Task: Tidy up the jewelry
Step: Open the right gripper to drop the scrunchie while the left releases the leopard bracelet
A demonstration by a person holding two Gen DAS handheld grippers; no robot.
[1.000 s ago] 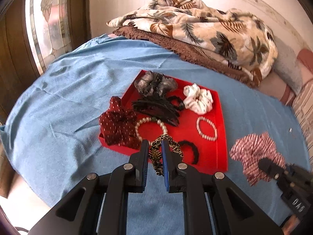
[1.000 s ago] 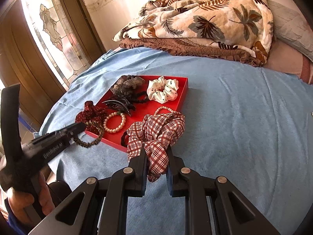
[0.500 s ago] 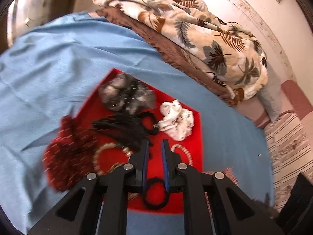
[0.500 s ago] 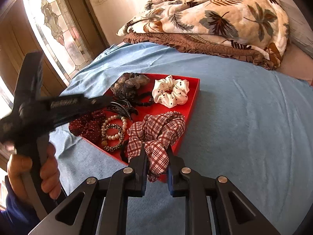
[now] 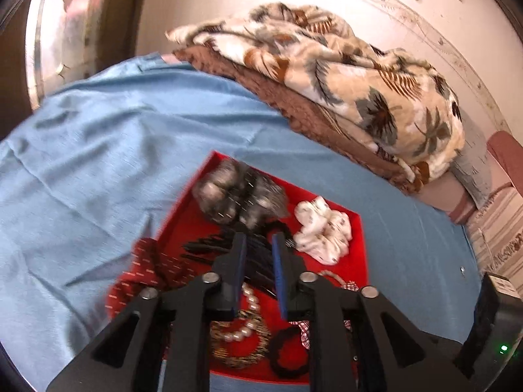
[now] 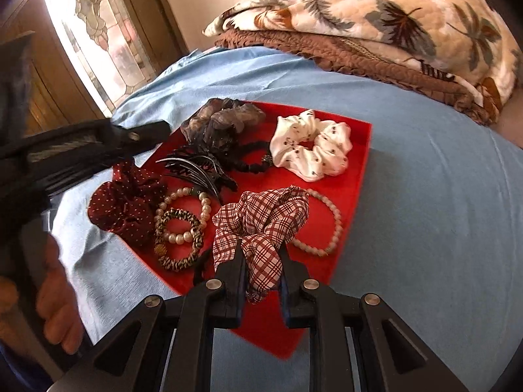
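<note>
Only the right wrist view shows the plaid scrunchie (image 6: 261,225) whole, pinched between the right gripper (image 6: 261,254) fingers over the red tray (image 6: 356,176); the left view catches just a scrap of it. The tray sits on a blue bedsheet (image 6: 425,196) near a folded leaf-print blanket (image 6: 392,16) and stained-glass window (image 6: 91,16). The left gripper (image 5: 258,245) hangs over the tray with a narrow gap between its fingers, holding nothing.

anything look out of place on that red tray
One thing: the dark red dotted scrunchie hangs over the red tray's left edge onto the blue sheet. The plaid scrunchie is clamped in the right gripper.
</note>
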